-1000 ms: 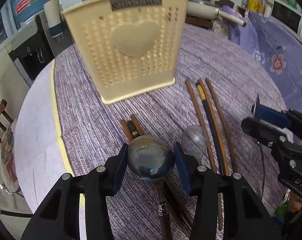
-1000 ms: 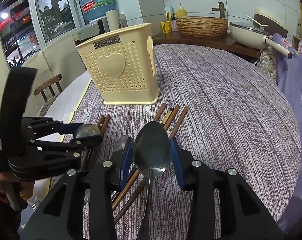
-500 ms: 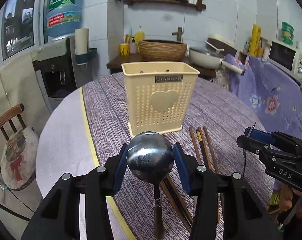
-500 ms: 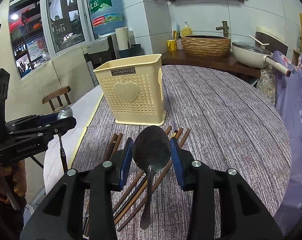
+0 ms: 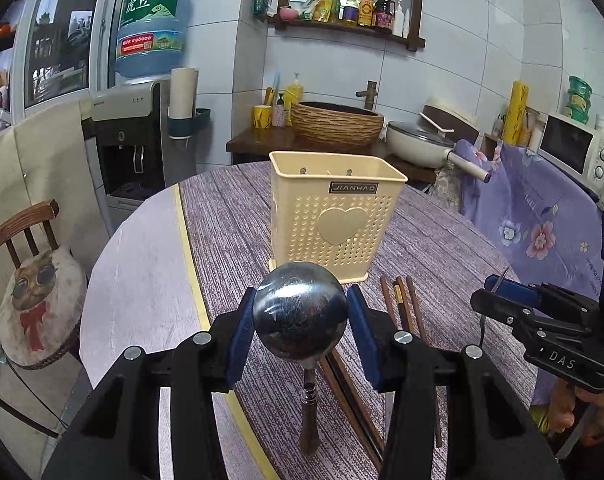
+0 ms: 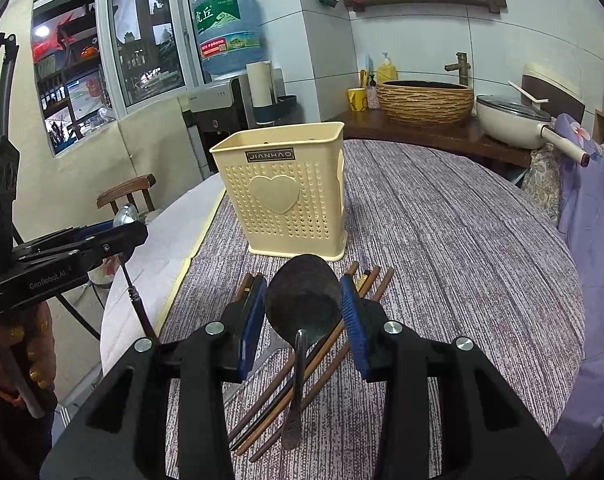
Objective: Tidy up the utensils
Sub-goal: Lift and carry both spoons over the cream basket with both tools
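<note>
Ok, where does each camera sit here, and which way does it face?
Left wrist: on the left gripper, facing across the table at the cream perforated plastic utensil holder; round-bowled steel spoon clamped; right gripper at its right edge.
Right wrist: on the right gripper, same direction; oval steel spoon clamped; left gripper at its left edge.
Shared: holder, brown wooden chopsticks.

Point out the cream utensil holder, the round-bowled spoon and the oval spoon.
cream utensil holder (image 5: 337,224): left wrist view, heart on its front wall.
round-bowled spoon (image 5: 300,310): left wrist view, back of the bowl.
oval spoon (image 6: 303,294): right wrist view, middle of the bowl.
</note>
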`<state>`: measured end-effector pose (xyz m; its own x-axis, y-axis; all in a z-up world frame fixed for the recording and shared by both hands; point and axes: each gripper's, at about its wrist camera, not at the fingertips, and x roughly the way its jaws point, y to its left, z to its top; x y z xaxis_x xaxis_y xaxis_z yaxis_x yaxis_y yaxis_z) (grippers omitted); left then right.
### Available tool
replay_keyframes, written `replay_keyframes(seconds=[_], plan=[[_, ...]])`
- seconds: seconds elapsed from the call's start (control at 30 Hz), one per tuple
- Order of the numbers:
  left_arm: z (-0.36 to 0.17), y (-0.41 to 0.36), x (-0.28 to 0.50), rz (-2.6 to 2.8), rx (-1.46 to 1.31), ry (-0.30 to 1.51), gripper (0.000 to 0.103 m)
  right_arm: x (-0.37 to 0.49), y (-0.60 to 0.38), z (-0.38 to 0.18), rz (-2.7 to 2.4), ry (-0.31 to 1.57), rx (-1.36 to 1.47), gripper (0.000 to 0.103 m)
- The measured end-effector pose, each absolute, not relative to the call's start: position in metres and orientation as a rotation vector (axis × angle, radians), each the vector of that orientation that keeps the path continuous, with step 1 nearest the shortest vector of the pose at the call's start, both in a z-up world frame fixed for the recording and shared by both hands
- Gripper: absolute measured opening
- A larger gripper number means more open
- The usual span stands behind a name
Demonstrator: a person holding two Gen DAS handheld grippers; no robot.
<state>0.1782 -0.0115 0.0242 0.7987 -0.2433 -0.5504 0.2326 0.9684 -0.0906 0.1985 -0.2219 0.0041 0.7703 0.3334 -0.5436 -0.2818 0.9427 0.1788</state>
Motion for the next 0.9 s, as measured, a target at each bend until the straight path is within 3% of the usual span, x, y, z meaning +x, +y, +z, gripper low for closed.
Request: replay_keyframes(seconds=[0.57,0.9], plan=[[0.057,-0.003,0.196,-0.309,-0.065,0.54,0.045,0.219,-0.209,0.04,0.393,0.494,0.05,0.038],[0.153,-0.001,0.247,-0.393,-0.14,0.446,0.045,0.278,-0.201,0.135,0.374,0.315,0.058,0.038]])
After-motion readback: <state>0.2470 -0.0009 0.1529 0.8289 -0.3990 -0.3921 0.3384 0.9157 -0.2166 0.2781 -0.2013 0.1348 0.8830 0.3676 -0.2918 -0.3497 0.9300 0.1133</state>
